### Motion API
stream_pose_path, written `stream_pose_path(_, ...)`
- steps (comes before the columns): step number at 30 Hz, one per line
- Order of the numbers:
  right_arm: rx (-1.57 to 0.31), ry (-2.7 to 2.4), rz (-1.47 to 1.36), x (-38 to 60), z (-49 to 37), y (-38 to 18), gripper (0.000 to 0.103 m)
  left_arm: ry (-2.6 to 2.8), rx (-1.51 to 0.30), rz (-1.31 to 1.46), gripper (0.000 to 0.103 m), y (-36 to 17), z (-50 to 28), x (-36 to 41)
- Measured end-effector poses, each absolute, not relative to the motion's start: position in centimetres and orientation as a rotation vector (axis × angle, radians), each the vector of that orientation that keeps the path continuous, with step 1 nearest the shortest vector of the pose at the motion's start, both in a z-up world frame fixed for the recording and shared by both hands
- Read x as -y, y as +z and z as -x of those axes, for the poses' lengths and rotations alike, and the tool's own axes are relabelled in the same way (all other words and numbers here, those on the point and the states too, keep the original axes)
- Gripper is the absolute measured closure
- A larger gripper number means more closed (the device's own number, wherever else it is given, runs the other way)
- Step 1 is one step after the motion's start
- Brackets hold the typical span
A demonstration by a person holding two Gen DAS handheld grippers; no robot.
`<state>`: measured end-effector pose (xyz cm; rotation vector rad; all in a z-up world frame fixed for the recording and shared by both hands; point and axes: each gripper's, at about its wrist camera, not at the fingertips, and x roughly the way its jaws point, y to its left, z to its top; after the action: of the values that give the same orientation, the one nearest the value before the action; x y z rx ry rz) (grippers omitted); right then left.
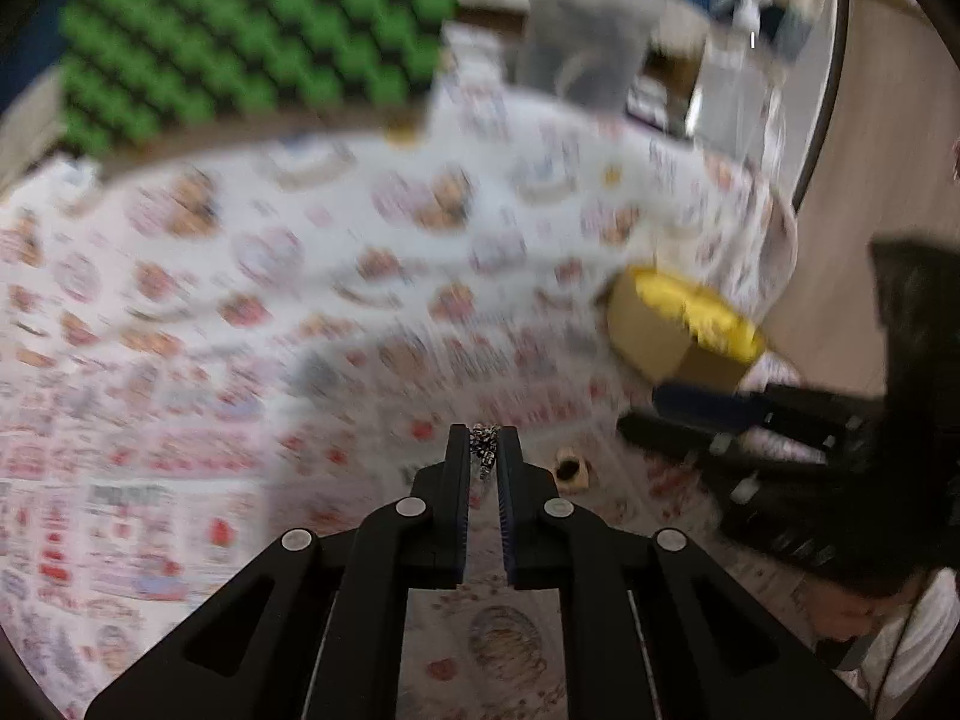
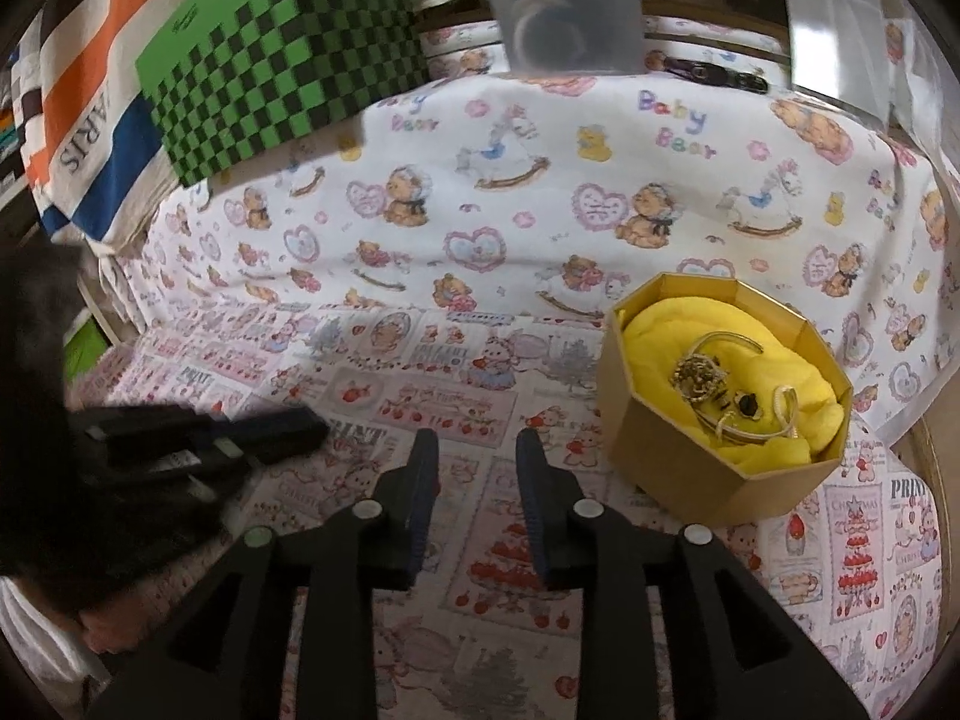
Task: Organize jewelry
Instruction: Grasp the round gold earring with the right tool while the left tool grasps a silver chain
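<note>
My left gripper [image 1: 485, 432] is shut on a small sparkling jewelry piece [image 1: 483, 451], pinched between its fingertips just above the printed cloth [image 1: 252, 324]. A small beige item with a dark centre [image 1: 571, 471] lies on the cloth to its right. An octagonal cardboard box [image 2: 678, 462] lined with yellow fabric [image 2: 804, 402] holds gold jewelry [image 2: 699, 378] and stands to the right of my right gripper [image 2: 477, 441]. That gripper is open over the cloth with nothing between its fingers. In the left wrist view, which is blurred, the same box [image 1: 654, 330] appears at the right.
A green and black chequered box [image 2: 288, 78] sits at the back left on a striped towel [image 2: 90, 120]. Clear plastic containers [image 2: 564, 6] stand along the back, with a dark strap-like item [image 2: 714, 75] beside them. The cloth's right edge [image 2: 918, 426] drops off behind the box.
</note>
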<state>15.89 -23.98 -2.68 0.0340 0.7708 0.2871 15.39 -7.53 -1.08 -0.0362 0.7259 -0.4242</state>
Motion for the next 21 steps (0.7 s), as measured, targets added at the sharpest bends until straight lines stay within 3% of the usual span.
stream_pose_path(5,-0.763,0.309,0.029,22.3,-15.9,-2.7,0.067,-0.351,-0.616,0.096,0.095,1.2,-14.4,4.4)
stream_pose_path(13,-0.777,0.320,0.133,19.6,-16.5,-3.4,0.068,-0.204,-0.613,0.108,0.095,0.7,-15.7,1.9)
stream_pose_path(18,-0.825,0.319,0.136,19.4,-17.2,-4.4,0.090,-0.209,-0.601,0.098,0.095,0.8,-15.5,2.0)
stream_pose_path(21,-0.830,0.318,0.110,19.8,-17.3,-4.4,0.095,-0.208,-0.601,0.088,0.095,0.8,-15.3,2.2)
